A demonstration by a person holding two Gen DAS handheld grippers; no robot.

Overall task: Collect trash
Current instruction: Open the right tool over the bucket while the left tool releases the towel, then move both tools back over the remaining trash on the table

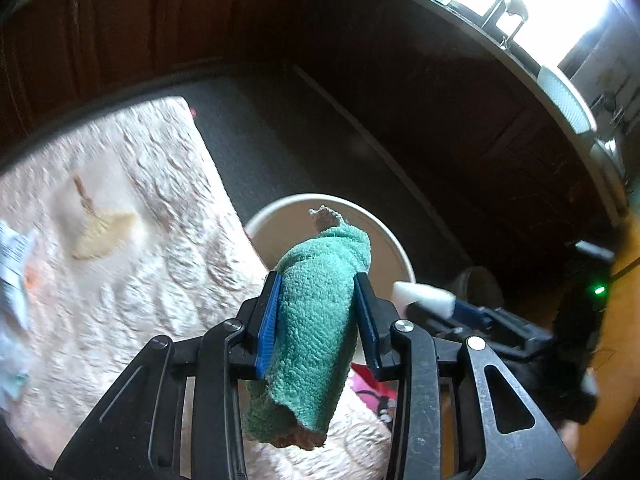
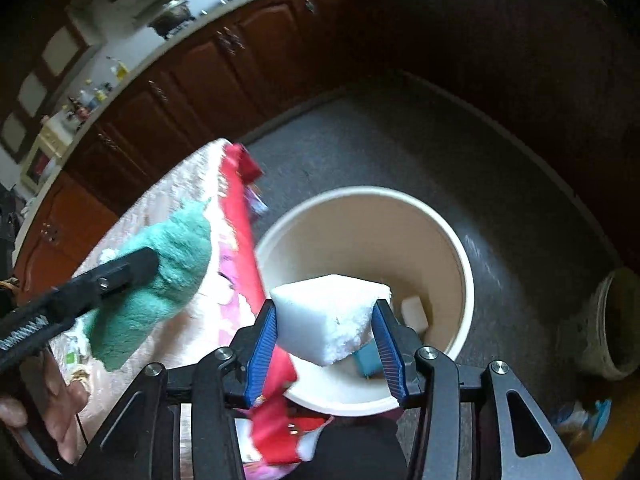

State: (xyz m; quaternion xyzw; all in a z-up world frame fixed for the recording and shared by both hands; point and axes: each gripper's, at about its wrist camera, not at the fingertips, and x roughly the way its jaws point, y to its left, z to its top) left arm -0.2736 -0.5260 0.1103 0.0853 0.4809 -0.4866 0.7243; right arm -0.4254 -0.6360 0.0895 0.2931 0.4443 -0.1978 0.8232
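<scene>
A white foam block (image 2: pixel 332 316) is clamped in the right tongs (image 2: pixel 326 334) above the bin (image 2: pixel 460 264); a green cloth (image 1: pixel 320 320) is clamped in the left tongs (image 1: pixel 318 320) beside the bin. Release over it is likely called for next.

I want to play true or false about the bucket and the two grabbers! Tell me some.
1. The left gripper holds a green cloth. True.
2. The right gripper is empty. False: it clamps a white foam block.
3. The foam block hangs above the open bucket. True.
4. The bucket has nothing inside. False: a small white piece and something blue lie in it.
5. The bucket stands on the table. False: it sits on the floor beside it.
</scene>
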